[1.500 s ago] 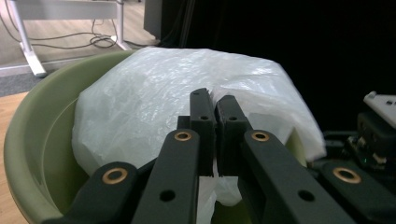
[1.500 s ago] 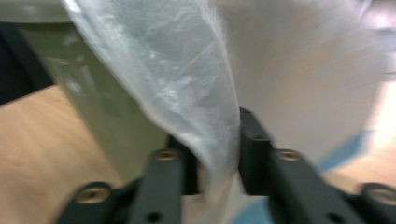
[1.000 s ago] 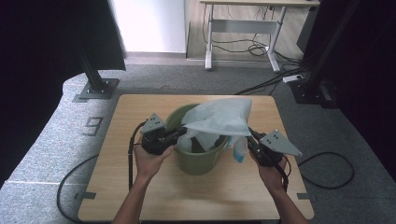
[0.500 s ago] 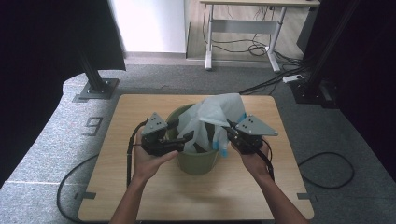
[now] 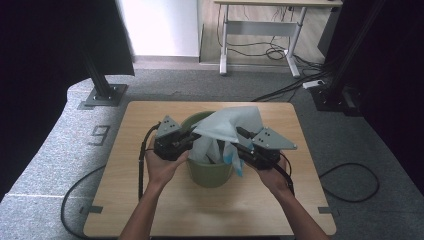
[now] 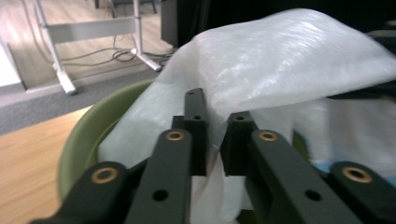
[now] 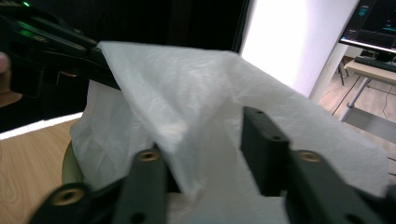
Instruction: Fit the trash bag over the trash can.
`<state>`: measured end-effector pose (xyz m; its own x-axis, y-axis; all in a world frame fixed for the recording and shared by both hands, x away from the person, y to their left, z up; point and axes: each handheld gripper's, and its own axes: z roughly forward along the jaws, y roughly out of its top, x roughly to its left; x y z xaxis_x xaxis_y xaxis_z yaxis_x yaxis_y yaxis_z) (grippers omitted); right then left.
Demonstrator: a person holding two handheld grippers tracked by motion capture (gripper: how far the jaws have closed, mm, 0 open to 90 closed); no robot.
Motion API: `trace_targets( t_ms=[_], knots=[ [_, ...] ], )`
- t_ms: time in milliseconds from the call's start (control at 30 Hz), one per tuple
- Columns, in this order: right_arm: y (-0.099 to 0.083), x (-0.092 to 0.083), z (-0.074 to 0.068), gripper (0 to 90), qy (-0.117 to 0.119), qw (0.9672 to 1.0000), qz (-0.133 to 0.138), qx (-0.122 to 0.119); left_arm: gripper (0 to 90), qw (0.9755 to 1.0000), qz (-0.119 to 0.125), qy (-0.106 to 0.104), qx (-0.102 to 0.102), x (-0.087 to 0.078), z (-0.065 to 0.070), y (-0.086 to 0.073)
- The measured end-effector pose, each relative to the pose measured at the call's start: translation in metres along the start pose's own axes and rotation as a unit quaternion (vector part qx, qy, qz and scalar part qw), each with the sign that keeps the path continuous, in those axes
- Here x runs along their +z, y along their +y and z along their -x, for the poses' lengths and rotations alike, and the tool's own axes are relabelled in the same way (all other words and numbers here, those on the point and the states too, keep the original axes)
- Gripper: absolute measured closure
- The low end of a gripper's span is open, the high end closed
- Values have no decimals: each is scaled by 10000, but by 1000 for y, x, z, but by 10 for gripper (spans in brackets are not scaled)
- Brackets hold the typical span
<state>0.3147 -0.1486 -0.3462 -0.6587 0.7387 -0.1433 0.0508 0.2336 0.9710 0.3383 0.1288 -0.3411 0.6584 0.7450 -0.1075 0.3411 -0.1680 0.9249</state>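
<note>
**White liner bag draped over green bucket**

My left hand-held gripper (image 5: 186,141) sits at the left rim of the green bucket (image 5: 210,172); its jaws have just been closing and are nearly together, pinching a thin fold of the white bag (image 5: 227,127). The bucket stands mid-bench (image 5: 150,210), with the bag bunched in and over its mouth. My right hand-held gripper (image 5: 242,150) sits at the right rim; its jaws have just been opening and stand apart, bag film lying between them unclamped.
</note>
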Motion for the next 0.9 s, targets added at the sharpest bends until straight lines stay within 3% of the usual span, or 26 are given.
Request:
trace_targets(
  t_ms=[267, 367, 600, 767, 900],
  knots=[
    [-12, -19, -7, 388, 330, 9994, 88, 95, 884, 9989, -26, 235, -395, -6, -22, -9],
    [-20, -27, -7, 372, 360, 9992, 86, 118, 882, 9985, -61, 226, -504, -8, -30, -13],
    [-38, -48, 2, 354, 719, 9957, 320, 480, 882, 9972, -53, 240, -705, -13, -43, -20],
    [-47, -58, 18, 349, 619, 9945, 415, 741, 881, 9965, -6, 258, -793, -19, -49, -22],
    [-58, -54, 29, 309, 259, 9970, 140, 709, 876, 9953, 28, 264, -932, -21, -57, -24]
  ],
)
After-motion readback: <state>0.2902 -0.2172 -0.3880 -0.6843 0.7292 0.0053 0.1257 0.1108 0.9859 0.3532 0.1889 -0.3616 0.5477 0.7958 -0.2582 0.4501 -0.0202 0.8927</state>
